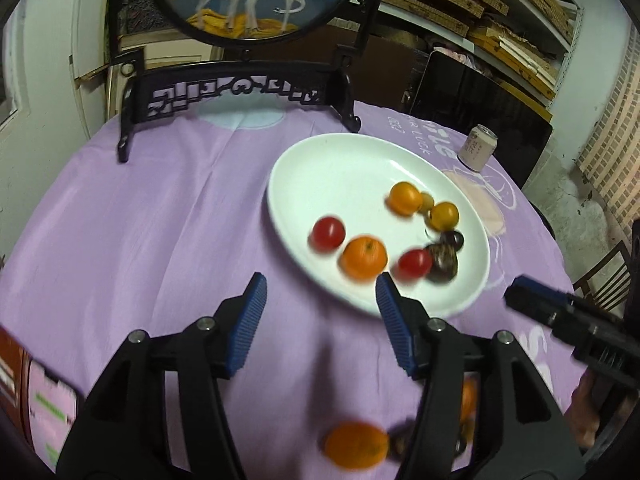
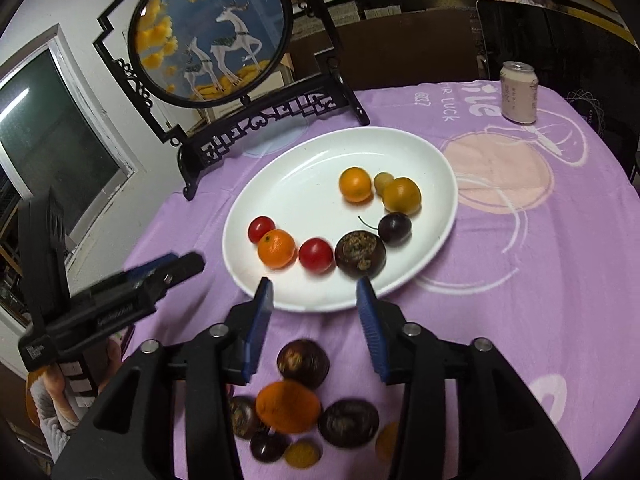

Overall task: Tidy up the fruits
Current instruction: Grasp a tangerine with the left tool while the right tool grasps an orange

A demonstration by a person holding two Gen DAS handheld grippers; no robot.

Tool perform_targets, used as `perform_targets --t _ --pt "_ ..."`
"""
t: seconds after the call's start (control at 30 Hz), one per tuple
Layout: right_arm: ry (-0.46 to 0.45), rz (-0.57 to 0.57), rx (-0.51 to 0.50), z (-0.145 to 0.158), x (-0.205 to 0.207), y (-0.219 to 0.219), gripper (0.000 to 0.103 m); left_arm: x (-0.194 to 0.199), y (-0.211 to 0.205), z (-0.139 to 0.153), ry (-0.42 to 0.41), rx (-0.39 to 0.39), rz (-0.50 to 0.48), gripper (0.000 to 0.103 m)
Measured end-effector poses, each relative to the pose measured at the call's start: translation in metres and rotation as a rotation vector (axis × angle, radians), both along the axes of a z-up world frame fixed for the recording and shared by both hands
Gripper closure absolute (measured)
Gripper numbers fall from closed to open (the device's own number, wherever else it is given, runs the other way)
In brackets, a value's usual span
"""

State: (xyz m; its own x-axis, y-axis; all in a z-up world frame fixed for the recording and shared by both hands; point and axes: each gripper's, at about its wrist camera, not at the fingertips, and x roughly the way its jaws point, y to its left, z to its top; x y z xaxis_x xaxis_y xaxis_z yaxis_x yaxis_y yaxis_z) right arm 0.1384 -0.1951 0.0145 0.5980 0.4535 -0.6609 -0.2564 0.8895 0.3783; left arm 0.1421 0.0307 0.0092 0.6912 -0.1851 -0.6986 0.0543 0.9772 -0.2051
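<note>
A white oval plate (image 1: 340, 168) (image 2: 320, 168) on the purple tablecloth holds several fruits: two red cherry tomatoes (image 2: 316, 255), oranges (image 2: 277, 248), a dark brown fruit (image 2: 360, 254) and a dark plum (image 2: 395, 228). More loose fruit lies on the cloth near me: an orange (image 2: 288, 406) (image 1: 356, 445) and dark brown fruits (image 2: 303, 363). My left gripper (image 1: 320, 292) is open and empty, just short of the plate's near rim. My right gripper (image 2: 314, 294) is open and empty above the loose fruit; it also shows in the left wrist view (image 1: 532, 292).
A black carved stand with a round deer picture (image 2: 212, 36) stands behind the plate. A pink drink can (image 2: 519, 92) (image 1: 478, 148) stands at the far right. A phone (image 1: 52, 412) lies at the near left. The table edge drops off on the left.
</note>
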Motion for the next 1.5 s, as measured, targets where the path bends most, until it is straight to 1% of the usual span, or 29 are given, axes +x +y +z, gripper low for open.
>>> perform_targets --t 0.07,0.17,0.23,0.3,0.4,0.47,0.67,0.83,0.87,0.93,0.97,1.03,1.07,1.1,1.13,1.17,1.23,1.27,1.33,1.4,1.5 --pt "-0.02 -0.02 0.007 0.001 -0.014 -0.008 0.045 -0.018 0.003 0.001 -0.014 0.003 -0.004 0.041" --pt "-0.03 -0.026 0.024 0.001 -0.031 -0.02 0.045 -0.046 0.005 0.0 -0.042 0.023 -0.013 0.034" --pt "-0.035 -0.039 0.042 0.0 -0.042 -0.03 0.045 -0.066 0.004 -0.005 -0.048 0.047 -0.022 0.033" --pt "-0.041 -0.06 0.058 -0.001 -0.054 -0.04 0.044 -0.078 0.005 -0.009 -0.043 0.06 -0.026 0.03" --pt "-0.046 -0.086 0.07 -0.004 -0.07 -0.052 0.044 -0.092 0.005 -0.021 -0.022 0.073 -0.041 0.029" --pt "-0.042 -0.1 0.073 -0.008 -0.077 -0.058 0.044 -0.097 0.0 -0.026 -0.012 0.096 -0.056 0.029" --pt "-0.025 -0.131 0.079 -0.013 -0.079 -0.065 0.041 -0.104 -0.02 -0.03 -0.038 0.151 -0.123 0.028" --pt "-0.018 -0.119 0.062 -0.015 -0.078 -0.06 0.041 -0.092 -0.029 -0.042 0.002 0.211 -0.112 0.028" --pt "-0.018 -0.113 0.054 -0.016 -0.078 -0.058 0.041 -0.09 -0.028 -0.044 0.009 0.22 -0.105 0.026" --pt "-0.017 -0.106 0.044 -0.017 -0.078 -0.055 0.041 -0.086 -0.028 -0.046 0.013 0.198 -0.116 0.024" --pt "-0.015 -0.102 0.037 -0.018 -0.078 -0.054 0.041 -0.085 -0.028 -0.046 0.007 0.2 -0.117 0.025" --pt "-0.01 -0.102 0.025 -0.019 -0.078 -0.053 0.041 -0.084 -0.033 -0.046 -0.01 0.218 -0.132 0.027" --pt "-0.002 -0.104 0.011 -0.022 -0.079 -0.053 0.041 -0.084 -0.037 -0.048 -0.013 0.226 -0.158 0.031" --pt "0.005 -0.106 -0.001 -0.024 -0.08 -0.054 0.041 -0.083 -0.041 -0.05 -0.009 0.227 -0.185 0.041" --pt "0.011 -0.107 -0.01 -0.027 -0.082 -0.054 0.041 -0.084 -0.045 -0.052 -0.006 0.234 -0.208 0.047" --pt "0.023 -0.109 -0.022 -0.031 -0.084 -0.055 0.041 -0.086 -0.049 -0.051 -0.02 0.245 -0.224 0.06" --pt "0.041 -0.111 -0.027 -0.037 -0.084 -0.057 0.041 -0.087 -0.053 -0.053 -0.024 0.265 -0.238 0.062" --pt "0.06 -0.109 -0.024 -0.042 -0.083 -0.058 0.041 -0.087 -0.053 -0.052 -0.022 0.26 -0.238 0.062" --pt "0.084 -0.105 -0.017 -0.048 -0.079 -0.057 0.043 -0.086 -0.05 -0.052 -0.013 0.24 -0.236 0.062" --pt "0.1 -0.092 -0.02 -0.053 -0.076 -0.054 0.047 -0.085 -0.046 -0.051 -0.003 0.215 -0.232 0.062" --pt "0.102 -0.082 -0.036 -0.056 -0.075 -0.048 0.052 -0.084 -0.041 -0.049 0.002 0.186 -0.213 0.062"
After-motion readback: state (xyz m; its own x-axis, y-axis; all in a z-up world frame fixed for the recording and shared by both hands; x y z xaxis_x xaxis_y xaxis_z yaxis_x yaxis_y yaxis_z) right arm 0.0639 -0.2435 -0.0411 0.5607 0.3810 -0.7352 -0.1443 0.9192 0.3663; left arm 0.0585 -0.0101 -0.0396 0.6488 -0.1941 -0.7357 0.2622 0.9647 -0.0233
